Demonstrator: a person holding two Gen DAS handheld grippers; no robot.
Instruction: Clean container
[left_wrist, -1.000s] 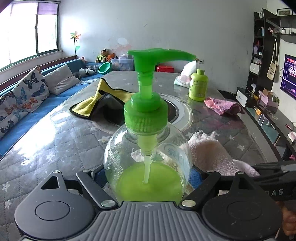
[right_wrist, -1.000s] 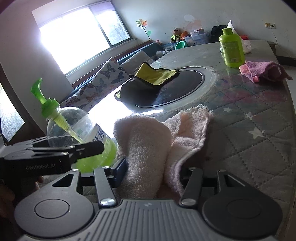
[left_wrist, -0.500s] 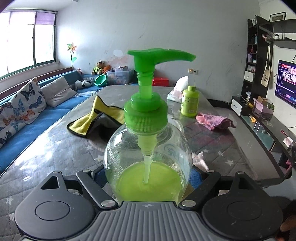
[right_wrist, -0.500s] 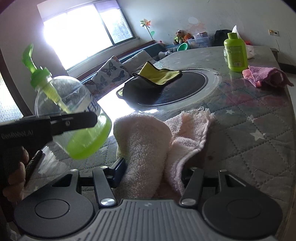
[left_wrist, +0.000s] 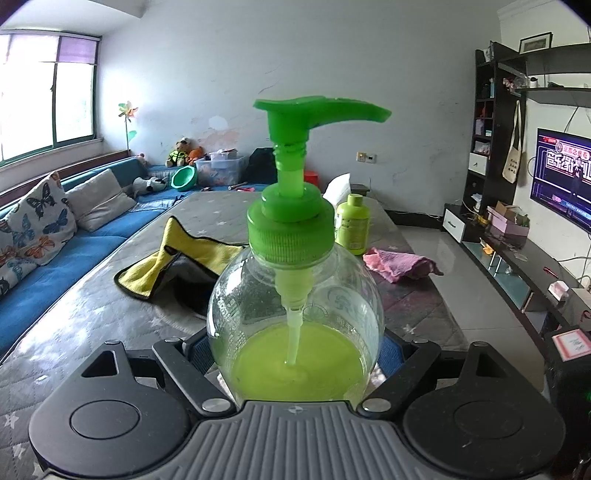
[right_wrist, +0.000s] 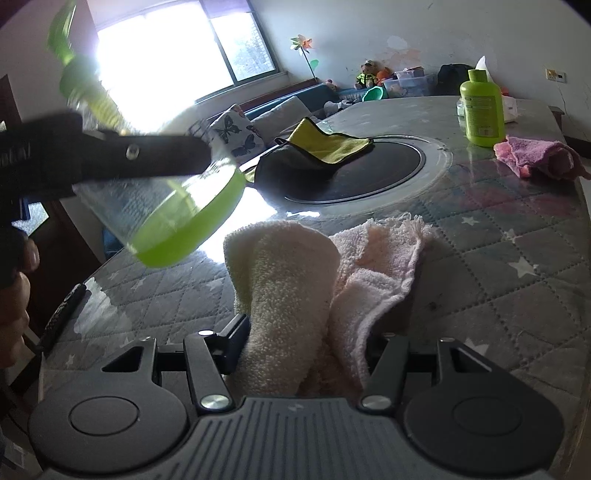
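the quilted table (right_wrist: 517, 258) takes up most of both views, with a black round inset (right_wrist: 369, 173) in its middle, a yellow-edged cloth (right_wrist: 325, 146) draped over the inset's far side, a green bottle (right_wrist: 482, 107) and a crumpled pink rag (right_wrist: 535, 158) toward the far end. nearer in, the pale pink towel (right_wrist: 295, 295) lies bunched on the table with one fold standing between the jaws of the right gripper (right_wrist: 303, 354), which are pinched on that fold at a middling width. the container to be cleaned, a round clear pump bottle (left_wrist: 295, 317) with green soap in its lower part, is clamped by its belly in the left gripper (left_wrist: 295, 354) and, seen from the right wrist, hangs tilted in the air above the table's near left corner. the likely trouble is the smooth round belly sliding out of the two pads once the towel rubs against it, dropping the bottle onto the table. a push on the green pump head (left_wrist: 317, 110) could squirt soap. the towel, gripped only by one loose fold, may slip free.
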